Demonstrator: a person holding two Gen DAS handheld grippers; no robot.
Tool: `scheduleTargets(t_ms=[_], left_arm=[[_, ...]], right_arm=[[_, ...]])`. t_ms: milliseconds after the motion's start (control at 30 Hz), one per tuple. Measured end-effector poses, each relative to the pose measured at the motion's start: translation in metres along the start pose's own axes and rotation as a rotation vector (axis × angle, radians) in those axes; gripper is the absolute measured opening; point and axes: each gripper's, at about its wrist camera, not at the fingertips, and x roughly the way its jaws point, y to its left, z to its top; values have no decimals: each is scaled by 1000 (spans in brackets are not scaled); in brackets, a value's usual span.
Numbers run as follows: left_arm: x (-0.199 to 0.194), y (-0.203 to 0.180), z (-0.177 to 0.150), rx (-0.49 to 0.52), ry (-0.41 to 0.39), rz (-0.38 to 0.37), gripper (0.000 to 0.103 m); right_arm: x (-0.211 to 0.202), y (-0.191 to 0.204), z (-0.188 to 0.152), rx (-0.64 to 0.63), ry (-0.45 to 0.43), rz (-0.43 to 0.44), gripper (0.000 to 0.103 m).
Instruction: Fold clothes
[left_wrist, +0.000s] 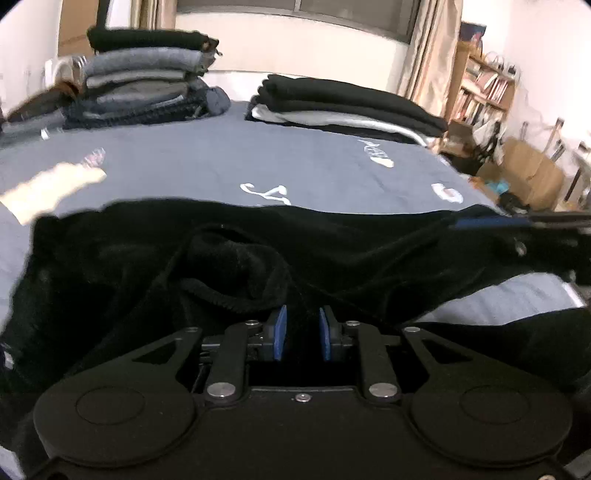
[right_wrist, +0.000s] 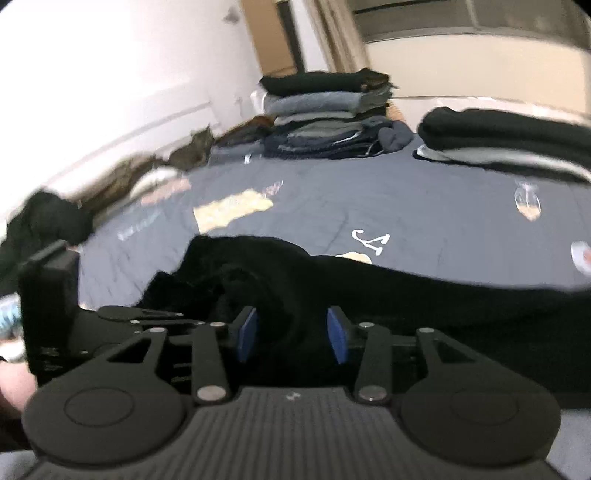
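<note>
A black fleece garment (left_wrist: 229, 254) lies spread across the near part of the grey-blue bedspread (left_wrist: 221, 162). My left gripper (left_wrist: 302, 334) sits at its near edge, blue pads (left_wrist: 279, 332) a narrow gap apart with black cloth between them. In the right wrist view the same garment (right_wrist: 369, 288) stretches to the right. My right gripper (right_wrist: 291, 334) has its blue pads (right_wrist: 246, 334) wider apart, with black cloth bunched between them. The left gripper's body (right_wrist: 48, 295) shows at the left of that view.
A tall stack of folded grey and black clothes (left_wrist: 147, 74) stands at the back left of the bed. A lower stack of black and white folded clothes (left_wrist: 343, 107) lies at the back right. Bookshelves and boxes (left_wrist: 517, 147) stand right of the bed.
</note>
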Motion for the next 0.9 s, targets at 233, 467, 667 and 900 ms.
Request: scheduleTargets(t_ms=[233, 467, 667, 900], left_arm=[[9, -13, 5, 37, 45, 45, 20], [24, 0, 14, -59, 55, 104, 20], [34, 22, 18, -294, 61, 43, 21], [41, 23, 25, -250, 112, 77, 7]], right_arm=[[-10, -22, -8, 96, -50, 49, 46], [-11, -46, -16, 163, -66, 86, 46], [-6, -51, -22, 192, -48, 151, 47], [-1, -59, -24, 239, -40, 187, 48]])
